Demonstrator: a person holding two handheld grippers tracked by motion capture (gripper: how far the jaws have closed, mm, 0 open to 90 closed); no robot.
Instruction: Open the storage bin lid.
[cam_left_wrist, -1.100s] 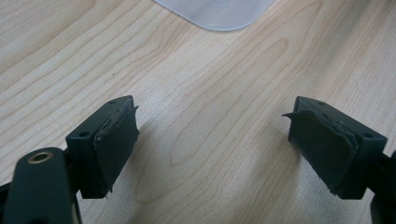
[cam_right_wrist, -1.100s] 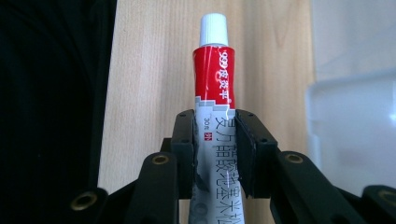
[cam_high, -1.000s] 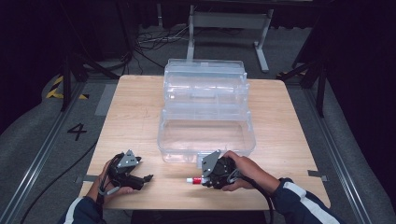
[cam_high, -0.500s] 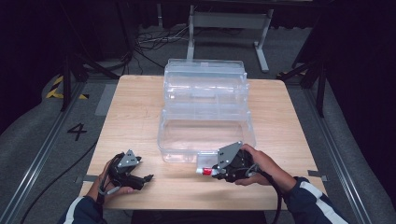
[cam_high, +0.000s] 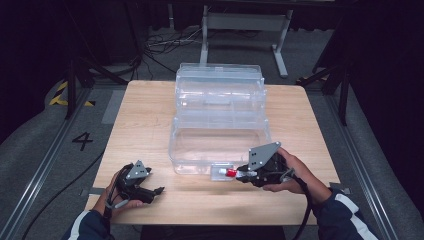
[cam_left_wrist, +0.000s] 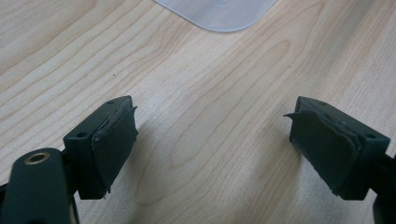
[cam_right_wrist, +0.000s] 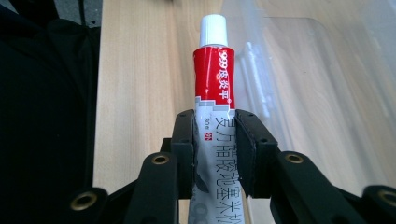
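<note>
The right gripper (cam_high: 243, 173) is sitting at the near right of the counter (cam_high: 145, 120), held in the person's right hand (cam_high: 295, 172), and its jaws are clamping a tube (cam_high: 226, 172). In the right gripper view the jaws are pressing both sides of the tube (cam_right_wrist: 215, 112) at its white lower body, while the red band and white cap are sticking out past the tips. In the high view the tube is lying roughly level, its cap pointing left, just in front of the near wall of a clear plastic box (cam_high: 220, 145). Whether the tube is touching the box I cannot tell. The box is standing open in the middle of the counter, with its lid (cam_high: 219, 90) raised at the far side.

The left gripper (cam_high: 159, 190) is resting low at the near left of the counter, held in the left hand (cam_high: 117, 192), well apart from the box. In the left gripper view its jaws are standing wide, with bare wood between them and a corner of the box (cam_left_wrist: 219, 11) showing at the top.
</note>
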